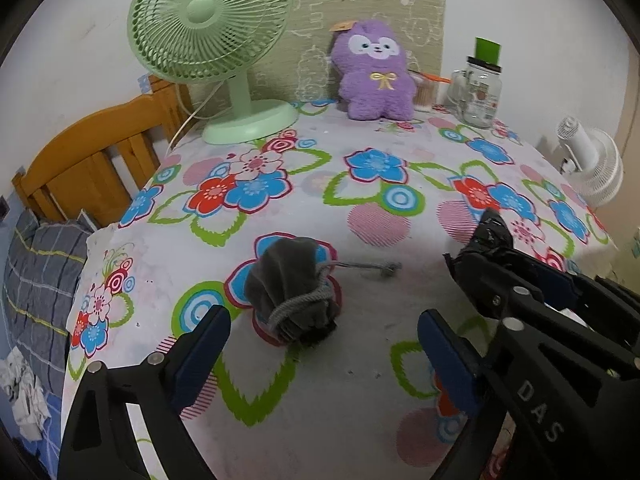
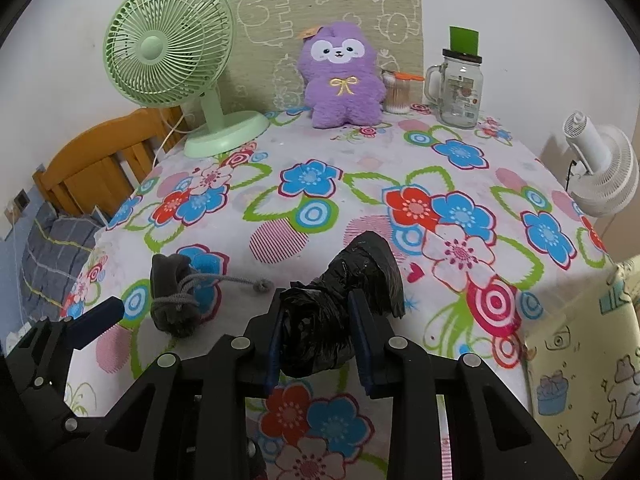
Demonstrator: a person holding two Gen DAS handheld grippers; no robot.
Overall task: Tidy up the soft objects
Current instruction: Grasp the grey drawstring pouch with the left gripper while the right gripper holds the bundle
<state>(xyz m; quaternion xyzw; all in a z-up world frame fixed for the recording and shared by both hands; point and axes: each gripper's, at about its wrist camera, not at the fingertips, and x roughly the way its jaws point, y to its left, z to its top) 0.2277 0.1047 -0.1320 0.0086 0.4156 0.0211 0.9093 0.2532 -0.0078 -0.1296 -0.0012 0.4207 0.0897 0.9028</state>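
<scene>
A grey drawstring pouch [image 1: 294,292] lies on the floral tablecloth [image 1: 360,184], its cord trailing right. My left gripper [image 1: 324,352] is open just in front of it, fingers either side, not touching. My right gripper [image 2: 318,340] is shut on a crumpled black plastic bag [image 2: 344,304], held just above the cloth; the bag also shows in the left wrist view [image 1: 490,236]. The pouch shows at the left in the right wrist view [image 2: 172,296]. A purple plush toy [image 1: 376,72] sits upright at the table's back.
A green desk fan [image 1: 208,32] stands at the back left. A glass mug jar [image 1: 480,88] with a green lid and a cotton-swab holder [image 2: 396,94] stand at the back right. A white fan [image 2: 604,168] is off the right edge, a wooden bed frame [image 1: 80,168] on the left.
</scene>
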